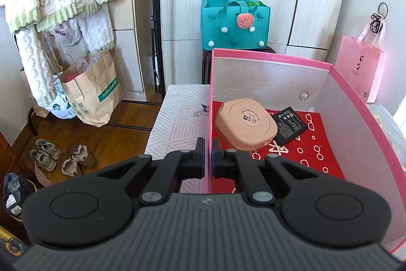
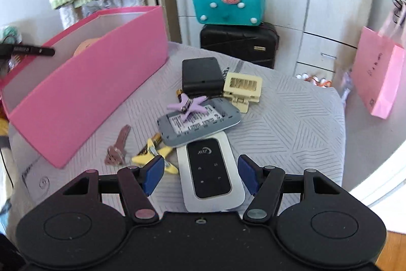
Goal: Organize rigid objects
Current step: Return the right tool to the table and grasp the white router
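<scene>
My left gripper [image 1: 208, 156] is shut on the near left wall of the pink box [image 1: 355, 123], which stands on the patterned bed cover. Inside the box, a peach round-cornered case [image 1: 244, 126] and a black battery [image 1: 291, 125] lie on a red printed sheet. My right gripper [image 2: 201, 170] is open, its blue pads either side of a white device with a black panel [image 2: 210, 174] without touching it. Beyond that lie a grey back cover [image 2: 200, 125], a purple star clip [image 2: 186, 106], a yellow star clip [image 2: 154, 158], a pinkish key [image 2: 118, 146], a black case [image 2: 201, 76] and a cream plastic piece [image 2: 243, 89].
A teal felt bag [image 2: 228, 1] sits on a black suitcase [image 2: 238, 45] behind the bed, against white wardrobe doors. A pink paper bag [image 2: 378, 78] hangs at the right. Paper bags [image 1: 94, 90] and shoes [image 1: 61, 156] stand on the wooden floor at the left.
</scene>
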A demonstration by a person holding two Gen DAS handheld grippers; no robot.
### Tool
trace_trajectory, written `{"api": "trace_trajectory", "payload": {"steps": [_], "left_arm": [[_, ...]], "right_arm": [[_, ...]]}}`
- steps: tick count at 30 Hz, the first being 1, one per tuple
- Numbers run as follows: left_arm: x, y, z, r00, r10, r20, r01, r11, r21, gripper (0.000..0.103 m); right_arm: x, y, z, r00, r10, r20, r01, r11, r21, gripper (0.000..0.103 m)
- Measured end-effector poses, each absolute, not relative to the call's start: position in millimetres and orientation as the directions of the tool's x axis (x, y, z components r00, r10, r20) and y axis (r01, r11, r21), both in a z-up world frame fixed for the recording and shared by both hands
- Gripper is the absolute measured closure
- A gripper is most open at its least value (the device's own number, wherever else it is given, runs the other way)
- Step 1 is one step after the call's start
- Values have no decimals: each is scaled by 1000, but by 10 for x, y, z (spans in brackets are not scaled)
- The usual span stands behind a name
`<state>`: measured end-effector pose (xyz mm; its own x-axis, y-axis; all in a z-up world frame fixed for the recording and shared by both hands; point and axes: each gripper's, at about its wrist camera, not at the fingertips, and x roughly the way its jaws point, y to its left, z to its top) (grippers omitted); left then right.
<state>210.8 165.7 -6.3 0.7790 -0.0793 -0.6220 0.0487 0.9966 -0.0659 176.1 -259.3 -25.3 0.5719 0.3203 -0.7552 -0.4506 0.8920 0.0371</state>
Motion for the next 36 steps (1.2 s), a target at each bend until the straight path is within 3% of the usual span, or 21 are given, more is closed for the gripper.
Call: {"api": "trace_trajectory", "payload": {"steps": [4,8,12,18,30,33,36], "left_arm": [[2126,1657,-57,774,-76,-629,51,997,-57,98],[2126,1652,-60,774,-79,-628,51,997,-63,98],[2118,1632,-59,773,-76,-629,51,997,-59,98],[2124,1616,-57,771,-73,-632,58,997,-45,98],[2116,1625,-71,779,-70,-623,56,998,-43,98],[2115,1622,-74,779,-72,-623,55,997,-45,98],[2106,1624,-73,783,-69,-618,56,998,-40,98]], "right_arm": [[1762,-2529,-376,576,260,-775,-474,879,-57,39],[1786,-2513,-398,560,278,-781,-492,869,-43,42],[1830,-2462,-466,564,259,-784,-508,858,-81,37],[1968,-2508,-512,550,290,-783,-437,899,25,36],[1867,-2307,-474,537,227,-812,-377,926,10,38],[1911,-2325,-494,541,232,-808,-371,928,18,36],[1953,-2325,-533,566,229,-792,-349,937,22,25]]}}
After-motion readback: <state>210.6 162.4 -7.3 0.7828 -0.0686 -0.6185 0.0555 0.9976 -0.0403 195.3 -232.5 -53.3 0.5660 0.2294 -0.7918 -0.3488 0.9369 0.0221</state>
